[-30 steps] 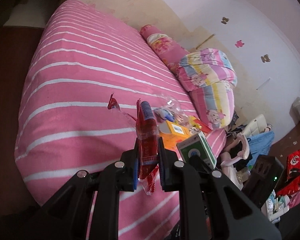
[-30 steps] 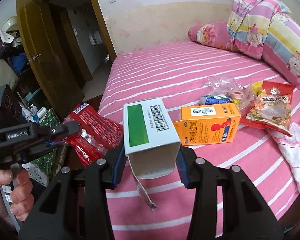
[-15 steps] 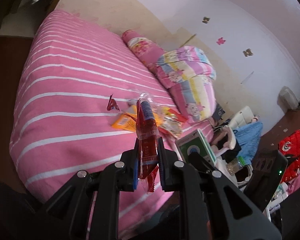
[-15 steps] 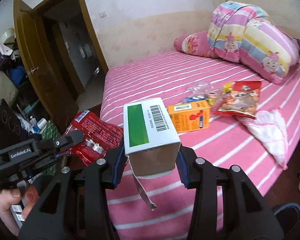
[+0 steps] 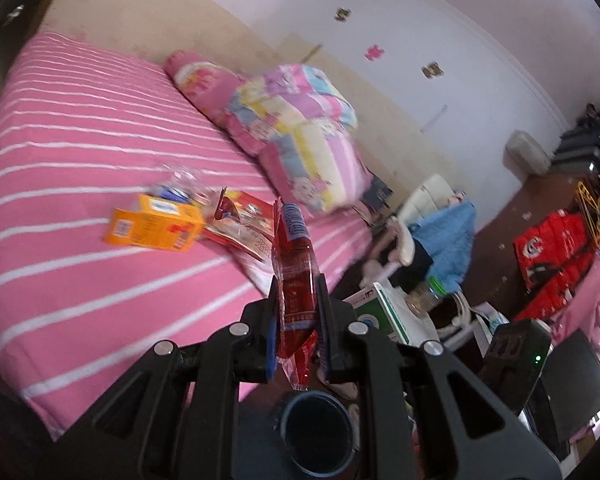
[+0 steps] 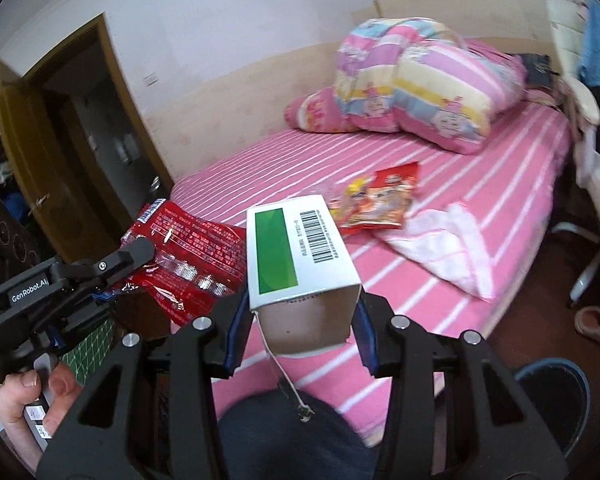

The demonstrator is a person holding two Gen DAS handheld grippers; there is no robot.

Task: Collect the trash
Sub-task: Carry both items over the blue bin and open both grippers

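My left gripper (image 5: 298, 308) is shut on a red snack wrapper (image 5: 294, 264) that stands up between its pads, away from the pink striped bed (image 5: 80, 152). My right gripper (image 6: 302, 320) is shut on a white-and-green carton (image 6: 296, 252), open end toward the camera, a string dangling from it. In the right wrist view the left gripper (image 6: 136, 256) shows at the left with the red wrapper (image 6: 188, 256). On the bed lie an orange box (image 5: 156, 228), a red snack bag (image 6: 380, 200) and crumpled clear plastic (image 5: 180, 184). A dark blue bin (image 5: 318, 432) stands on the floor below the left gripper.
A white-and-pink towel (image 6: 444, 248) lies near the bed's edge, with a folded quilt and pillow (image 6: 420, 92) at the head. A wooden door (image 6: 40, 168) is open at the left. A chair base, slippers (image 6: 596, 324) and clutter fill the floor at the right. A person's knee (image 6: 292, 432) is below.
Both grippers have drawn back from the bed and risen, each keeping its hold. The trash on the bed now looks farther off, and the blue bin has come into view.
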